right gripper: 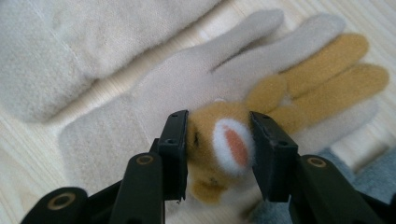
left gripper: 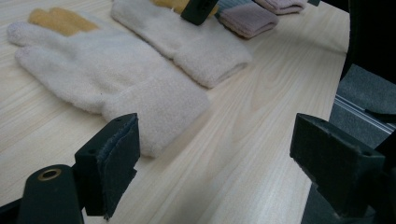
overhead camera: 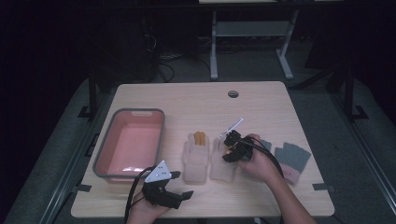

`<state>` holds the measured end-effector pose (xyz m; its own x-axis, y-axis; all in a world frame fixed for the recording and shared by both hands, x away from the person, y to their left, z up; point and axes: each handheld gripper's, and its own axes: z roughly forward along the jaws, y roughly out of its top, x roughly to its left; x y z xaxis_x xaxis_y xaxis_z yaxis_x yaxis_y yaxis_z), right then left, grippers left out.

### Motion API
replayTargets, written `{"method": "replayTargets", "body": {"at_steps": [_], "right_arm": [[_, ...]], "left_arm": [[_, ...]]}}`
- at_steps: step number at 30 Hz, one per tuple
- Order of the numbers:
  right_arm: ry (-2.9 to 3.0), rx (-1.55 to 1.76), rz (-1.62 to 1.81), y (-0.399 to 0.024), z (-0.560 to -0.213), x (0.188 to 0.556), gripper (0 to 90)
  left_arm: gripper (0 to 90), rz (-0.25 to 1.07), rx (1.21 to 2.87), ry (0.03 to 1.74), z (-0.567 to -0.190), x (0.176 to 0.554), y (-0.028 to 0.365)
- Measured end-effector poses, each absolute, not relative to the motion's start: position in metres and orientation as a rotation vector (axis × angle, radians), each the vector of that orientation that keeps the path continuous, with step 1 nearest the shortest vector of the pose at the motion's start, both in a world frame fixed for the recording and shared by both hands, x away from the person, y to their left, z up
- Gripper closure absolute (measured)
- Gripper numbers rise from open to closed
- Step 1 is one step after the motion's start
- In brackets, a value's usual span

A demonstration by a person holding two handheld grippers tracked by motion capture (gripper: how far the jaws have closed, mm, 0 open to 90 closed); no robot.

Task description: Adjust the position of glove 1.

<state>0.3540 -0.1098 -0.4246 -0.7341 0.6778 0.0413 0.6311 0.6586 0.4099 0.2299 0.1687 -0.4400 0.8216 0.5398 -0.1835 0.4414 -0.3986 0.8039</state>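
While the left gripper rests near the table's front edge with its jaws spread wide and nothing between them, the right gripper presses both pads on a tan plush animal patch sewn to a cream fleece glove. A second cream fleece glove lies just beside it, left of which stands a pink plastic bin. Grey knit gloves lie right.
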Motion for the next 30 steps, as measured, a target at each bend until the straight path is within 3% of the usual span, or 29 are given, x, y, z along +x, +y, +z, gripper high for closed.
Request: {"method": "replayTargets", "body": {"at_steps": [30], "right_arm": [[2.733, 1.033, 0.722, -0.098, -0.364, 0.349, 59.8]], "left_arm": [[16.1, 0.153, 2.043, 0.729, -0.438, 0.229, 0.171]]}}
